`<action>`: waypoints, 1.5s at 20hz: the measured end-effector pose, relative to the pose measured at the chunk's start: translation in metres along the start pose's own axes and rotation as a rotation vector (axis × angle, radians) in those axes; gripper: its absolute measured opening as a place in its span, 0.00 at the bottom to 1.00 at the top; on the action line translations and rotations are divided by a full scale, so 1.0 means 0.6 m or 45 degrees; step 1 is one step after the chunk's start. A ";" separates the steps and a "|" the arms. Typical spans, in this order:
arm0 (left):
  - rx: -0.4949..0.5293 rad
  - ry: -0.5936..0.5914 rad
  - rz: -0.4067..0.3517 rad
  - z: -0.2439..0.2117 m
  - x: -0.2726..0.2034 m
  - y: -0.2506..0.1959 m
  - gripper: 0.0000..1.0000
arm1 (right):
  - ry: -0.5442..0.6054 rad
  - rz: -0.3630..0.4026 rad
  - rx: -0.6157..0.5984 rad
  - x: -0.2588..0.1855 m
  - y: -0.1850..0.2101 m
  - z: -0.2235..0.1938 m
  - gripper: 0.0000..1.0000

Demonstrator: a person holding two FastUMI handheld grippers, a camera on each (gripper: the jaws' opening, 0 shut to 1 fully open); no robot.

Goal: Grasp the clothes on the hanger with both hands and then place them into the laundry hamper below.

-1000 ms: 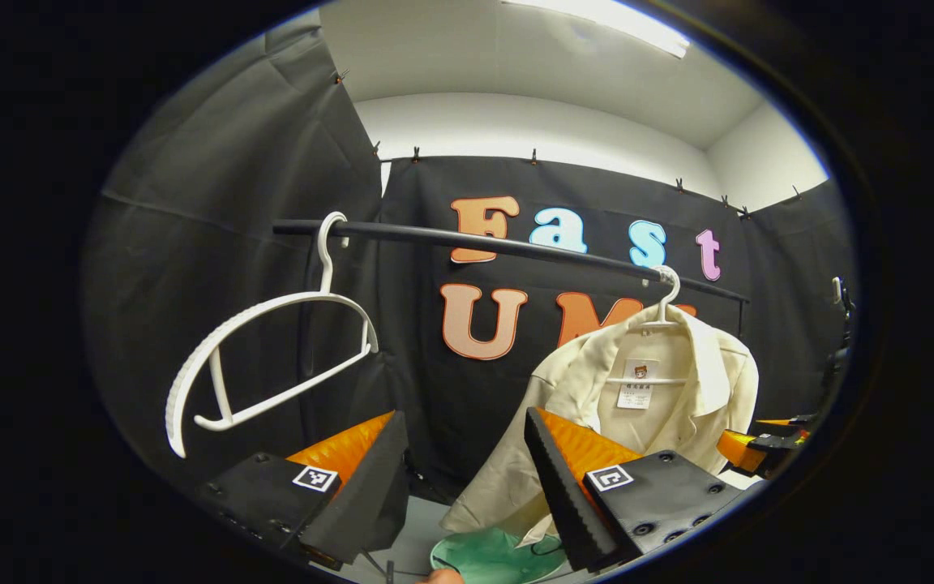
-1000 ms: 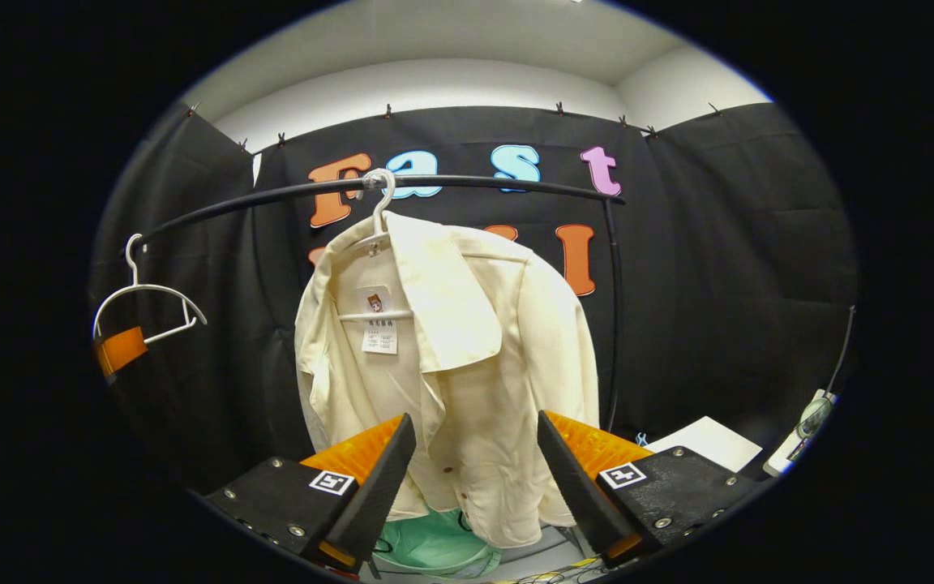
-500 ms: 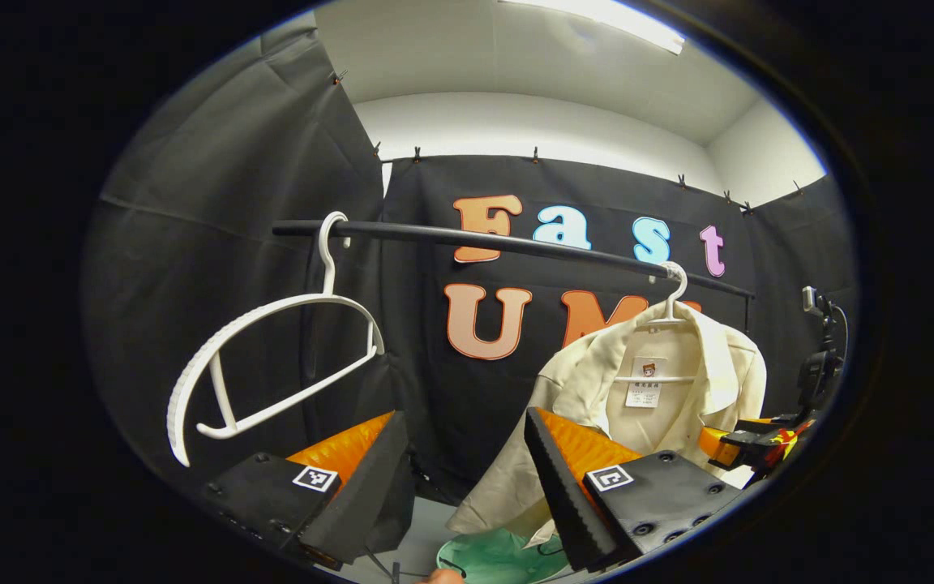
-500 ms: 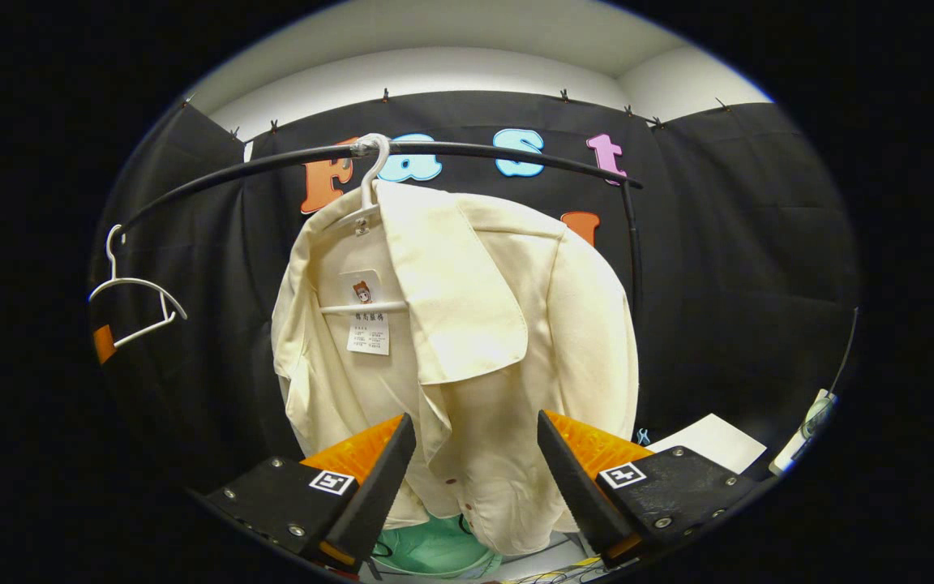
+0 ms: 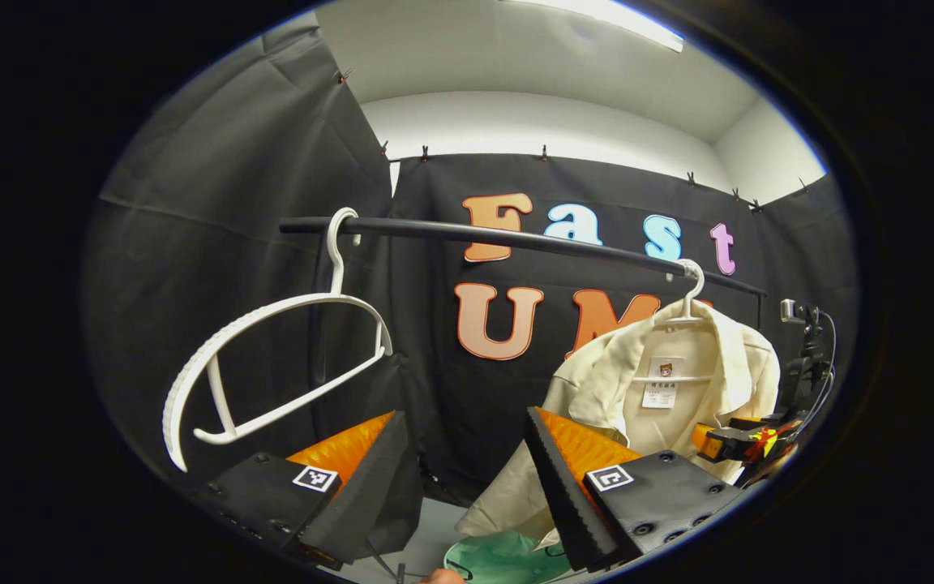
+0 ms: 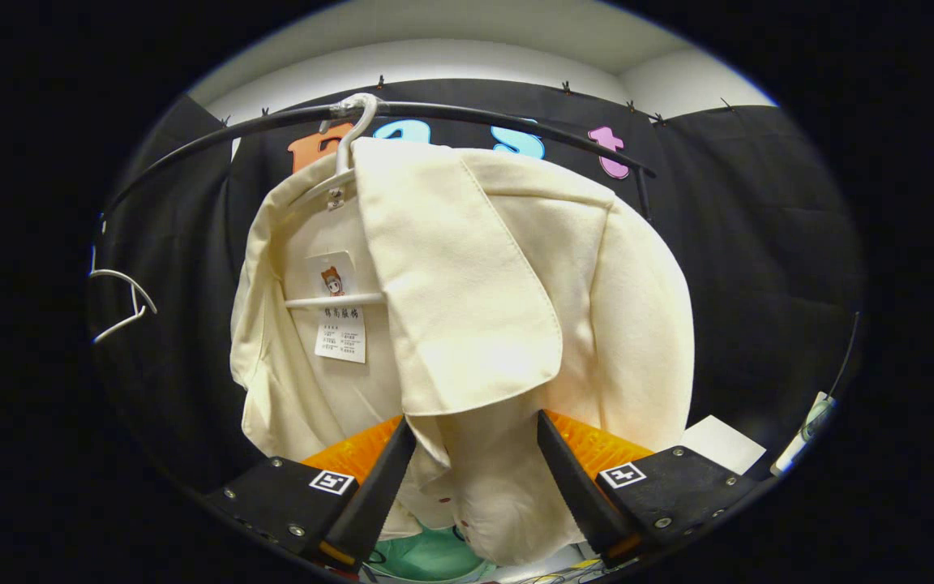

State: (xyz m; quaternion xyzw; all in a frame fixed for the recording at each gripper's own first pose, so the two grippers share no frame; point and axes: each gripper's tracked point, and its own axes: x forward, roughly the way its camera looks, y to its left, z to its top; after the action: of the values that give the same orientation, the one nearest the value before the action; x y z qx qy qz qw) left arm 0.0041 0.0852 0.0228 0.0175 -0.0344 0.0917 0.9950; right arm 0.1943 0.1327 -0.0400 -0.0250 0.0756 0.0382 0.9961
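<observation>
As my right gripper (image 6: 473,478) brackets the cream shirt's (image 6: 467,324) lower front, jaws spread, step: approach before grasp. Next: closing on fabric. My left gripper (image 5: 467,478), jaws released, is farther off. Shirt hangs lengthwise downward from hanger (image 6: 349,138) on rail (image 6: 516,126); green hamper (image 6: 426,560) below.

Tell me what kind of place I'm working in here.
Most likely a staged recording booth, not a real laundry room: black cloth walls clipped up under a plain white ceiling, a black clothes rail with a cream jacket and a bare white hanger, and a green hamper below.
</observation>
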 end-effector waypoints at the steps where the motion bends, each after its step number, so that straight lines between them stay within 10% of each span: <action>1: 0.003 -0.004 0.006 0.002 -0.001 0.006 0.96 | 0.000 -0.004 0.001 0.007 -0.003 0.002 0.94; 10: 0.020 0.009 0.033 0.000 -0.001 0.026 0.92 | -0.016 0.043 0.024 0.063 -0.006 0.015 0.78; 21: 0.006 0.023 0.019 -0.006 0.002 0.026 0.96 | 0.009 0.062 0.038 0.050 -0.009 0.009 0.14; 30: -0.019 0.047 -0.158 -0.028 0.043 -0.065 0.94 | 0.040 0.067 0.054 -0.018 -0.032 0.016 0.03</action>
State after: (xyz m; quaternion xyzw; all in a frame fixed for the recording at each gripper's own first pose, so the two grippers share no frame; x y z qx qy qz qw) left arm 0.0377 0.0520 0.0069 0.0106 -0.0154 0.0298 0.9994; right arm 0.1867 0.1132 -0.0280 -0.0025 0.0926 0.0623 0.9937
